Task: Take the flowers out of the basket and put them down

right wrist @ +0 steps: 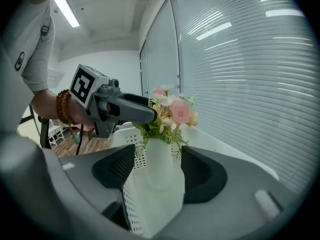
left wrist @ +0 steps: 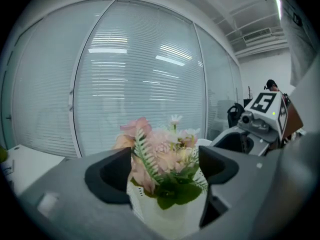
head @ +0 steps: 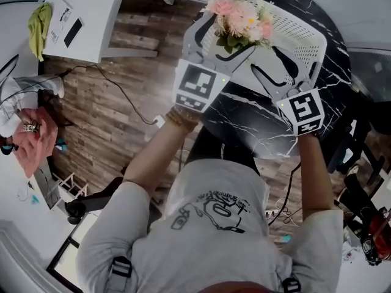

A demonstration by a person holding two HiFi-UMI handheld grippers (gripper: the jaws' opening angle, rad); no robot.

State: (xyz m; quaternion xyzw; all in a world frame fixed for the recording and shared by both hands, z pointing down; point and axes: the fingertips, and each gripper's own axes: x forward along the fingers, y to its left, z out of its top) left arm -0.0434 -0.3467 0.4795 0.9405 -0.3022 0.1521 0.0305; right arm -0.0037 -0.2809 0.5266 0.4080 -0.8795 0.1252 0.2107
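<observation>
Head view, table (head: 256,122): round, black marbled top, with a wooden floor (head: 122,102) around it.
Head view, basket (head: 294,32): white and perforated; stands toward the table's far edge.
Head view, flowers (head: 243,17): pink bunch with green leaves, upright in the basket's far left corner.
Head view, left gripper (head: 230,34): over the basket's left side, one jaw on each side of the flowers.
Head view, right gripper (head: 294,63): at the basket's near right rim.
Left gripper view, jaws: wide apart; the flowers stand between them, and neither pad presses on the bunch.
Left gripper view, basket: its white wall shows below the bunch.
Left gripper view, background: slatted blinds (left wrist: 140,74).
Right gripper view, jaws: apart; the basket's white perforated wall stands between them, not clamped.
Right gripper view, flowers: beyond the jaws, with the left gripper reaching them from the left.
</observation>
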